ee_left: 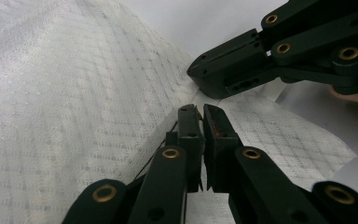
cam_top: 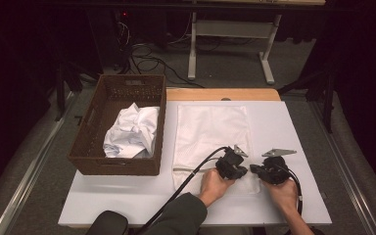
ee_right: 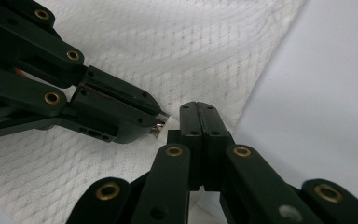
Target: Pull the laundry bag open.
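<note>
White mesh laundry bag point(cam_top: 210, 137) lies flat on the white table point(cam_top: 293, 196); left gripper point(ee_left: 201, 112) pinches its zipper pull, right gripper point(ee_right: 199, 109) clamps the fabric, likely bracing for unzipping

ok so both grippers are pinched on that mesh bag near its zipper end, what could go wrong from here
1. The left gripper and right gripper grip close together near the edge of the white mesh bag, so pulling them apart could strain or snag the thin mesh.
2. Each holds little fabric, so either grip may slip.
3. Lifting the bag toward the wicker basket could drag its loose far end across the table.
</note>
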Demonstrator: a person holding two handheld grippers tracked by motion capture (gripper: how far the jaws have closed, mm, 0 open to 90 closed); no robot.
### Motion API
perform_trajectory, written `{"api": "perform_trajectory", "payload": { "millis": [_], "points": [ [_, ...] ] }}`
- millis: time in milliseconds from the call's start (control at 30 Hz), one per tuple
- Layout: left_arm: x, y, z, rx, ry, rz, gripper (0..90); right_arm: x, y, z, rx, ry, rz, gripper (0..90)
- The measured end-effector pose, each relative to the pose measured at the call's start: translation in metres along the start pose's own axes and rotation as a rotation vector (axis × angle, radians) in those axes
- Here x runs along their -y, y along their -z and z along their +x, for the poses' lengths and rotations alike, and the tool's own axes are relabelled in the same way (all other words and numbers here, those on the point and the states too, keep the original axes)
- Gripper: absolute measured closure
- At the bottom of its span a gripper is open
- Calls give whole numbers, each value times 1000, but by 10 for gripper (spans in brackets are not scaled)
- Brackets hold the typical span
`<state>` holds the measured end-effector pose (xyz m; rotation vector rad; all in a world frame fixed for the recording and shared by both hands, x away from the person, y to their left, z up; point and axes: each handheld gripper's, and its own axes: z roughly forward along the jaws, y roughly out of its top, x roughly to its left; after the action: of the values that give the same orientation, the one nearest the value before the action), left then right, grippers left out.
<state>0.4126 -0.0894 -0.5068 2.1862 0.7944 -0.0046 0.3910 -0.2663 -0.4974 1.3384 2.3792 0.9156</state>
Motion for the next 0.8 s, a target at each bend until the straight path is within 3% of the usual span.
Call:
{"api": "perform_trajectory", "payload": {
  "millis": [167,500,633,800],
  "points": [
    [-5,-4,1,4,17,-12,862,-1,2,3,3,16,-28,900],
    [-5,-3,1,-5,0,12,863,0,-5,7,47,43,10,900],
    [-5,3,0,-13,-16,21,863,1,-5,2,10,-22,10,900],
    [-3,14,1,-23,-27,22,863,1,-6,5,35,2,7,900]
  ]
}}
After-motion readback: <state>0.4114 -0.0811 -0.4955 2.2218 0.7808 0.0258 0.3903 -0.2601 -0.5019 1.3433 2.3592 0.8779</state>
